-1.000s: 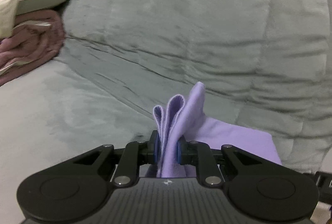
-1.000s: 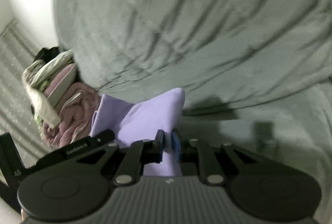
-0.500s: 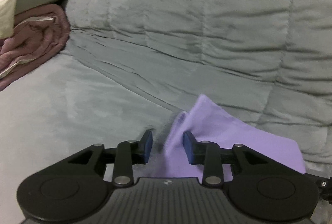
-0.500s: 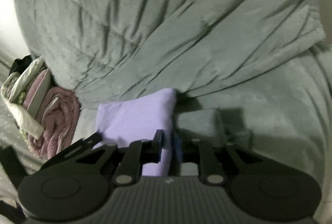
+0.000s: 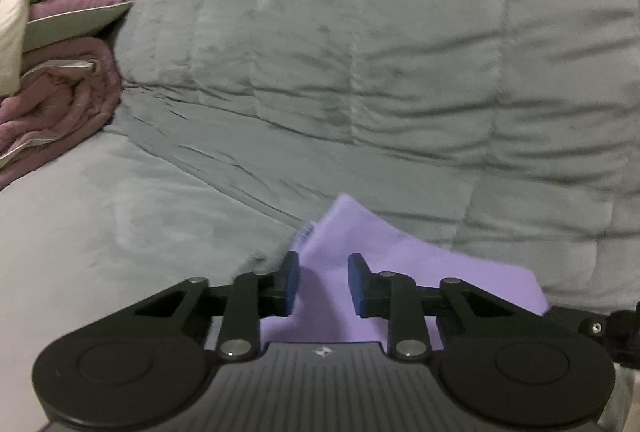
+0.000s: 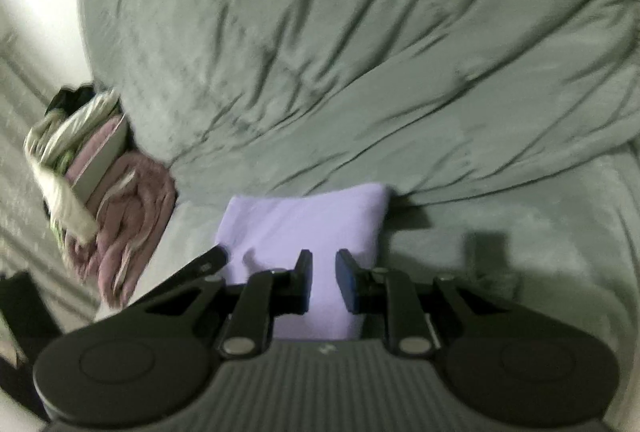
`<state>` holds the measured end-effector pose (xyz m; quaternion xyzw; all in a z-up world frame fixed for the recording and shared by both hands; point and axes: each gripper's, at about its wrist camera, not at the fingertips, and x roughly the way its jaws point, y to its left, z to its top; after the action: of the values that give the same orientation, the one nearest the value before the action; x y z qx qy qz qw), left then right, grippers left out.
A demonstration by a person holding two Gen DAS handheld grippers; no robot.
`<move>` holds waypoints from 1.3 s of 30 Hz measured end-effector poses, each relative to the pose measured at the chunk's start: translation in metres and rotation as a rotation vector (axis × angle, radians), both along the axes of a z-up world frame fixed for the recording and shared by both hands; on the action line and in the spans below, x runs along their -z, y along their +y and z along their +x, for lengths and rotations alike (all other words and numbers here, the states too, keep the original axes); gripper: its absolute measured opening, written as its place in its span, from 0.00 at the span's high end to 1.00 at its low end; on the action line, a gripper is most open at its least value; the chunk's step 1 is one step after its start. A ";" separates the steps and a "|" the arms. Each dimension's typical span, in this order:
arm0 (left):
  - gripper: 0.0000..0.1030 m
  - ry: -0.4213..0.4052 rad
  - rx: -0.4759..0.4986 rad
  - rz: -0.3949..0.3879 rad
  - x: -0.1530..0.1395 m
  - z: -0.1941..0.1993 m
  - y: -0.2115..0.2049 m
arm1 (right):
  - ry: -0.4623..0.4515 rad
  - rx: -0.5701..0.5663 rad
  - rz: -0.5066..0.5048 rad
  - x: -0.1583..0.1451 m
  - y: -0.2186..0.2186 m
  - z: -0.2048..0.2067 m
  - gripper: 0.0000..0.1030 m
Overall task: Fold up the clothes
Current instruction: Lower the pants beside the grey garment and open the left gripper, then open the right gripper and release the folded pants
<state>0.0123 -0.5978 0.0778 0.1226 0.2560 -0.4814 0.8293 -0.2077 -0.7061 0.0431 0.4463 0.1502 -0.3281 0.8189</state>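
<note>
A rumpled grey-green comforter [image 5: 360, 72] covers the bed. The folded lilac garment [image 6: 304, 220] lies flat at six o'clock under both my grippers. My left gripper [image 5: 323, 282] jaws are closing, not pinching it; my right gripper [image 6: 323, 280] jaws stand apart, gripping nothing

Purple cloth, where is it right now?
The purple cloth lies folded on the grey bed cover, just ahead of both grippers, right of the pile of pink bedding.
</note>
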 end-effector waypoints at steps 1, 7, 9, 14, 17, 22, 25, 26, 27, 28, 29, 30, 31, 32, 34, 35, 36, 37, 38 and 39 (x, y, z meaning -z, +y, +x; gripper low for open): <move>0.77 0.008 -0.002 0.010 0.004 0.001 -0.002 | 0.018 -0.019 -0.005 0.000 0.001 0.003 0.84; 0.79 0.030 -0.042 0.061 0.016 0.008 -0.014 | 0.126 -0.045 0.053 0.010 0.001 0.022 0.85; 0.79 0.030 -0.052 0.072 0.016 0.008 -0.018 | 0.141 -0.043 0.039 0.007 0.006 0.023 0.85; 0.79 0.013 -0.073 0.094 0.011 0.000 -0.021 | 0.159 -0.025 0.024 0.000 0.015 0.021 0.85; 0.79 -0.009 -0.082 0.099 0.006 -0.006 -0.018 | 0.155 -0.012 0.018 -0.003 0.016 0.018 0.84; 0.79 -0.019 -0.107 0.090 -0.008 -0.010 -0.009 | 0.160 0.012 -0.003 -0.009 0.019 0.018 0.84; 0.78 -0.035 -0.130 0.099 -0.015 -0.014 -0.002 | 0.162 0.029 -0.012 -0.012 0.020 0.016 0.83; 0.78 -0.040 -0.138 0.102 -0.017 -0.016 0.000 | 0.162 0.028 -0.015 -0.013 0.021 0.017 0.80; 0.78 -0.045 -0.150 0.108 -0.019 -0.017 0.003 | 0.162 0.028 -0.019 -0.015 0.023 0.017 0.80; 0.78 -0.050 -0.163 0.115 -0.021 -0.019 0.006 | 0.162 0.027 -0.022 -0.016 0.024 0.017 0.79; 0.78 -0.053 -0.174 0.117 -0.022 -0.020 0.010 | 0.162 0.025 -0.024 -0.017 0.025 0.017 0.78; 0.78 -0.055 -0.184 0.118 -0.024 -0.021 0.014 | 0.162 0.025 -0.024 -0.017 0.026 0.017 0.78; 0.78 -0.052 -0.194 0.117 -0.025 -0.022 0.019 | 0.163 0.024 -0.025 -0.018 0.027 0.017 0.78; 0.78 -0.047 -0.203 0.115 -0.026 -0.022 0.024 | 0.163 0.024 -0.025 -0.019 0.028 0.017 0.78; 0.78 -0.046 -0.225 0.123 -0.027 -0.022 0.033 | 0.164 0.029 -0.024 -0.021 0.029 0.016 0.78; 0.78 -0.053 -0.236 0.133 -0.028 -0.023 0.038 | 0.163 0.029 -0.022 -0.022 0.030 0.016 0.78; 0.78 -0.060 -0.247 0.143 -0.028 -0.024 0.042 | 0.163 0.028 -0.021 -0.023 0.032 0.015 0.77; 0.78 -0.070 -0.257 0.151 -0.029 -0.026 0.047 | 0.162 0.023 -0.025 -0.024 0.033 0.015 0.75; 0.78 -0.073 -0.265 0.154 -0.030 -0.027 0.052 | 0.162 0.019 -0.029 -0.026 0.035 0.015 0.73; 0.78 -0.073 -0.273 0.155 -0.031 -0.028 0.058 | 0.162 0.014 -0.032 -0.027 0.037 0.015 0.72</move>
<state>-0.0154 -0.5403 0.1090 0.1678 0.2761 -0.3384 0.8838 -0.1928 -0.6690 0.0701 0.4061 0.2074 -0.3711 0.8089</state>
